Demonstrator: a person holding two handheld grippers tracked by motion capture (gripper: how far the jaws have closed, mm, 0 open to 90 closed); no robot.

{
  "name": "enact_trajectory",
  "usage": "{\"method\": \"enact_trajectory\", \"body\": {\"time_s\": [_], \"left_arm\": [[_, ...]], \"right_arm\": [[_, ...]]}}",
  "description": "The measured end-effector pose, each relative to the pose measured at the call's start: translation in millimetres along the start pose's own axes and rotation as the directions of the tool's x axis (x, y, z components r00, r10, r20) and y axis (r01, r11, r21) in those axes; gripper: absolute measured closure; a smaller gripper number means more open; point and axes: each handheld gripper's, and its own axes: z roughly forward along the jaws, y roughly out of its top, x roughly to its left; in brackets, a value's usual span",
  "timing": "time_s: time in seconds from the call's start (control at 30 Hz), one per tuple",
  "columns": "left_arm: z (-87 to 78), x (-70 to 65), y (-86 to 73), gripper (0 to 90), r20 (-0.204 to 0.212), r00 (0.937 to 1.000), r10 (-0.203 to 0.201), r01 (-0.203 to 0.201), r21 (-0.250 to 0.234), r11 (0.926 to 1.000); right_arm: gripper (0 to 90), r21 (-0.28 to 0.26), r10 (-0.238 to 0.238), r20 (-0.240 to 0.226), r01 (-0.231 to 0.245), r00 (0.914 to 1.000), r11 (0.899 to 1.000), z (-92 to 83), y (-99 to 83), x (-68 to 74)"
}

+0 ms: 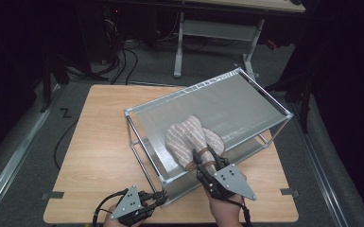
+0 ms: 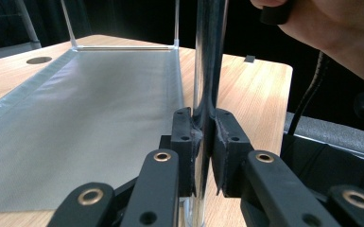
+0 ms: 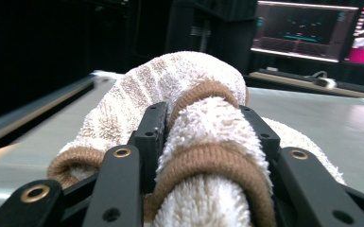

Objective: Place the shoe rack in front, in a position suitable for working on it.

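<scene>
Work in hand: fluffy cream-and-tan striped socks with brown knitted cuffs (image 1: 192,138) are being laid on the top shelf of a silver metal-framed rack with grey mesh shelves (image 1: 246,101), which stands on a light wooden table (image 1: 97,137).

Progress: well along, I'd say. The bundle already lies on the top mesh, stretching away ahead of the right gripper (image 1: 211,164), with only the cuff end caught at the jaws.

Left to do: by my reading, let go of the cuffs, pull clear, and perhaps nudge the socks further in from the near edge.

Right gripper: jaws part-way apart, pinching the socks. In the right gripper view the brown cuffs and white terry (image 3: 208,156) bulge up between the black pads (image 3: 151,130) and spill over them.

Left gripper: (image 1: 160,197) pressed tight on the rack's shiny upright corner post (image 2: 208,71); the post rises straight up between its jaws, with the lower mesh shelf (image 2: 75,123) running off to one side beyond them.

Left hand's job: looks like steadying the rack.

Risk: cuffs may snag on the pads at release.
</scene>
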Motion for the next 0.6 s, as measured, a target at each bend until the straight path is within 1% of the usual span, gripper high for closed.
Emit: {"method": "enact_trajectory", "body": {"time_s": [0.07,0.23,0.3,0.4,0.53,0.57,0.6], "left_arm": [[-1.0,-0.5,-0.4,79.9,-0.002,0.9999,-0.010,0.010,0.000,0.9999],[-3.2,-1.5,-1.5,80.0,-0.009,0.9999,-0.008,0.008,-0.001,1.0000],[-4.2,-2.1,-1.9,80.0,-0.012,0.9999,-0.008,0.008,-0.002,1.0000],[-5.6,-2.5,-2.5,80.1,-0.015,0.9998,-0.009,0.009,-0.002,1.0000],[-7.3,-3.1,-3.2,80.2,-0.019,0.9998,-0.011,0.011,0.001,0.9999],[-7.7,-3.3,-3.3,80.1,-0.021,0.9997,-0.009,0.009,0.002,1.0000],[-8.3,-3.4,-3.4,80.1,-0.021,0.9997,-0.009,0.009,0.003,1.0000]], "right_arm": [[59.2,0.003,0.006,0.021,-0.006,0.9998,1.000,0.8,-1.6,-11.5],[59.2,0.008,0.004,0.071,-0.004,0.9975,1.000,3.0,-4.5,-34.3],[59.2,0.014,0.011,0.090,-0.012,0.9959,1.000,4.0,-5.3,-44.4],[59.1,0.025,0.002,0.110,-0.004,0.9939,1.000,5.4,-6.4,-57.9],[58.8,0.041,0.012,0.134,-0.018,0.9909,0.999,8.3,-7.7,-76.5],[58.8,0.041,0.009,0.145,-0.015,0.9894,0.999,9.0,-8.2,-80.7],[58.8,0.044,0.015,0.153,-0.022,0.9880,0.999,9.5,-8.4,-84.3]]}}
